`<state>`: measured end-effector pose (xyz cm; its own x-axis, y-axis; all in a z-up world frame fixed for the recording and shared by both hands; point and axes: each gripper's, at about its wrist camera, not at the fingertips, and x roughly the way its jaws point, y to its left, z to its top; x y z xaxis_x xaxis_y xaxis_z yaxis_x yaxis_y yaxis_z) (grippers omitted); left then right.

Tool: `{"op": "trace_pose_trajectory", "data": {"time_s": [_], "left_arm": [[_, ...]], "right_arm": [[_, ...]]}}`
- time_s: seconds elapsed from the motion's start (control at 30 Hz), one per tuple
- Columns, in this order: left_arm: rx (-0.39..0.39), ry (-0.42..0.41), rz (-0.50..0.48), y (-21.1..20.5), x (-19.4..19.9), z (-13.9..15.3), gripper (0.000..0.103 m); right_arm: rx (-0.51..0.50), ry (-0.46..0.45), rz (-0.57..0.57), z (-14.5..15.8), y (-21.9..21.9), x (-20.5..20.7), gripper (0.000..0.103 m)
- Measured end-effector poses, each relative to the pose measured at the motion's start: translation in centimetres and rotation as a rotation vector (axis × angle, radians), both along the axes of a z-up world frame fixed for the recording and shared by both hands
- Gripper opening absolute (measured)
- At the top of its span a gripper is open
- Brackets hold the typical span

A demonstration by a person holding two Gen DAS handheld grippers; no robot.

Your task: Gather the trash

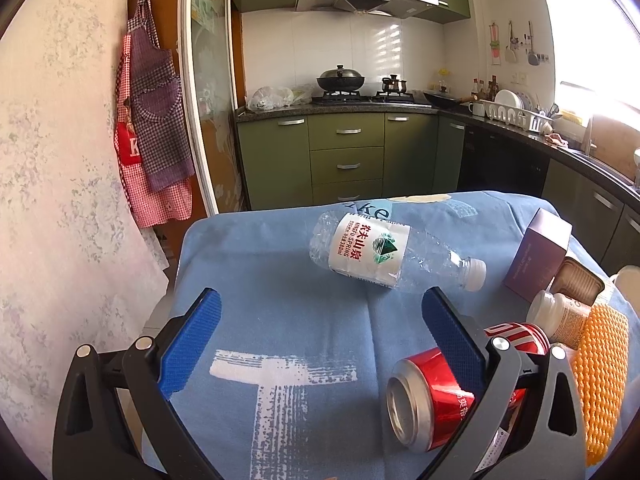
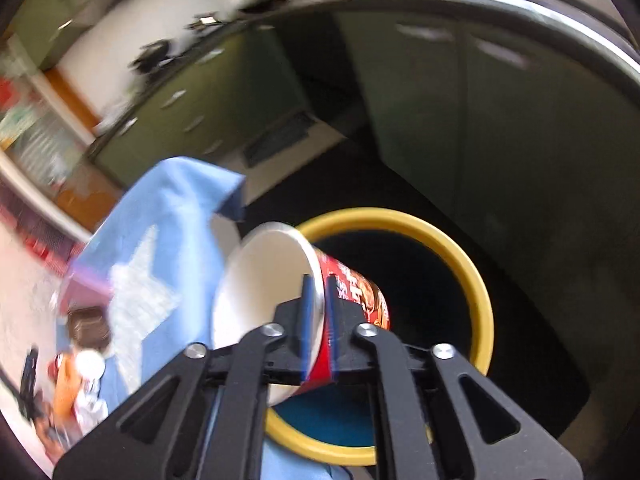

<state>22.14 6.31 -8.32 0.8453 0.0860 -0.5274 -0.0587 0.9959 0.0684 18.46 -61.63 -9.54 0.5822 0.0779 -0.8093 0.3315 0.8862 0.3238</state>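
In the left wrist view my left gripper [image 1: 320,312] is open and empty above the blue cloth [image 1: 280,280]. A clear plastic water bottle [image 1: 384,254] lies on its side just beyond the fingertips. A red drink can [image 1: 432,396] lies by the right finger. In the right wrist view my right gripper [image 2: 319,280] is shut on the rim of a red and white paper noodle cup [image 2: 276,300], held tilted over a yellow-rimmed bin [image 2: 476,276] beside the table. This view is blurred.
On the cloth's right side are a purple box [image 1: 536,256], a brown tray [image 1: 576,280], a small white-capped bottle [image 1: 560,314] and an orange mesh sleeve [image 1: 600,376]. Green kitchen cabinets [image 1: 344,156] stand behind. Aprons [image 1: 156,128] hang on the left wall.
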Motion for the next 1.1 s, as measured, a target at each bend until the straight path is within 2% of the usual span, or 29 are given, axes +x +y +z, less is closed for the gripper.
{"op": "trace_pose_trajectory", "data": {"time_s": [0.03, 0.13, 0.3, 0.43, 0.5, 0.63, 0.77, 0.87, 0.9, 0.97, 1.03, 1.1], "left_arm": [[0.0, 0.001, -0.001, 0.0, 0.0, 0.0, 0.099], [0.002, 0.004, -0.007, -0.2, 0.1, -0.1, 0.099], [0.007, 0.005, -0.027, -0.5, -0.2, -0.1, 0.099], [0.011, -0.015, -0.078, -1.4, -1.2, 1.1, 0.099], [0.015, -0.018, -0.145, -2.3, -2.0, 2.0, 0.099], [0.009, 0.035, -0.335, -5.0, -3.7, 3.7, 0.099], [0.01, 0.064, -0.551, -9.0, -7.0, 5.3, 0.099], [-0.03, 0.14, -0.675, -12.1, -8.5, 5.6, 0.099], [-0.033, 0.167, -0.696, -13.0, -8.9, 5.5, 0.098], [-0.033, 0.227, -0.733, -14.9, -9.0, 5.1, 0.09], [-0.039, 0.277, -0.747, -16.1, -9.2, 4.4, 0.076], [-0.032, 0.324, -0.746, -17.2, -8.8, 3.6, 0.069]], "right_arm": [[-0.01, 0.002, -0.01, -0.2, -0.2, 0.0, 0.033], [-0.004, -0.013, -0.014, 0.1, 0.2, -0.5, 0.036], [-0.041, -0.057, 0.051, 1.6, 2.8, -1.8, 0.046], [-0.05, -0.081, 0.115, 2.3, 4.7, -2.9, 0.053], [-0.058, -0.089, 0.149, 2.6, 5.9, -3.3, 0.053], [-0.054, -0.098, 0.194, 2.9, 7.4, -4.1, 0.057], [-0.052, -0.111, 0.223, 2.9, 8.3, -5.1, 0.058], [-0.037, -0.113, 0.241, 2.7, 8.8, -5.6, 0.059], [-0.031, -0.113, 0.248, 2.6, 8.9, -5.7, 0.059], [-0.022, -0.117, 0.258, 2.5, 9.1, -6.1, 0.059], [-0.018, -0.122, 0.264, 2.5, 9.1, -6.5, 0.059], [-0.015, -0.132, 0.269, 2.5, 9.4, -6.9, 0.06]]}}
